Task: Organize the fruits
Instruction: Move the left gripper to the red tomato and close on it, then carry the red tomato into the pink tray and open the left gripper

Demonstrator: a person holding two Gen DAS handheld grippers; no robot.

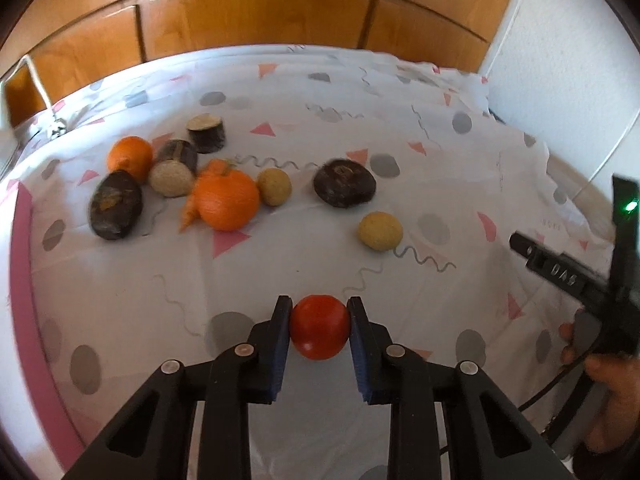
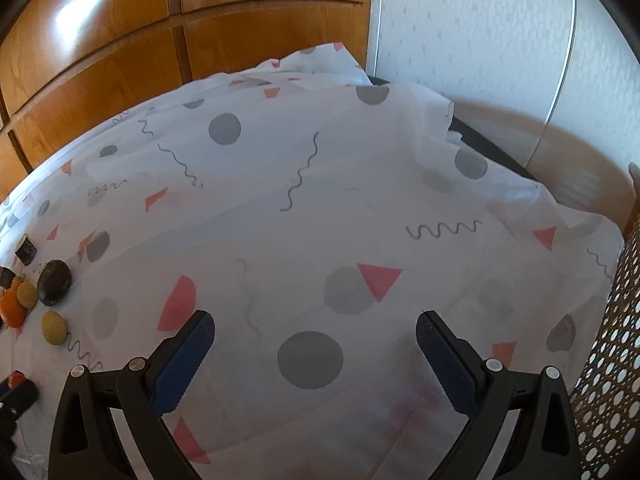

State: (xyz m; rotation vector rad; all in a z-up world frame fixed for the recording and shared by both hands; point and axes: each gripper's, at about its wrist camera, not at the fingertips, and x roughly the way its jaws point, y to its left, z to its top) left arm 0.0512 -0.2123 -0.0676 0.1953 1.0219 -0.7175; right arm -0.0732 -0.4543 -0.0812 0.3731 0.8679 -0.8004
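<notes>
At six o'clock in the left wrist view, the left gripper (image 1: pixel 320 328) has its jaws pinching a red tomato (image 1: pixel 319 326), blue pads pressed against both sides of it, above a white cloth (image 1: pixel 360 152) printed with grey dots, pink triangles and squiggles. The surface under the cloth cannot be told for sure.

Toward ten o'clock from the tomato lies a cluster of produce on the cloth. A large orange (image 1: pixel 228 200) sits at its near edge, with a small carrot (image 1: pixel 189 216) touching its left side. A second orange (image 1: pixel 130 157) lies further back at the left. A dark oval piece (image 1: pixel 116 204) lies at the far left of the group. Two cut dark-skinned cylinders with pale faces sit behind: one (image 1: pixel 174 168) beside the oranges, another (image 1: pixel 206 133) further back. A small tan potato (image 1: pixel 274 186) sits just right of the large orange. A dark round piece (image 1: pixel 344 184) lies at twelve o'clock from the tomato, and another tan potato (image 1: pixel 380 230) lies apart at one o'clock.

At three o'clock in that view the right gripper (image 1: pixel 560 276) shows from the side. In the right wrist view the right gripper (image 2: pixel 315 340) has its jaws spread wide over bare cloth, nothing between them. A perforated basket (image 2: pixel 608 360) stands at four o'clock. Wooden cabinet doors (image 2: pixel 100 60) rise behind.
</notes>
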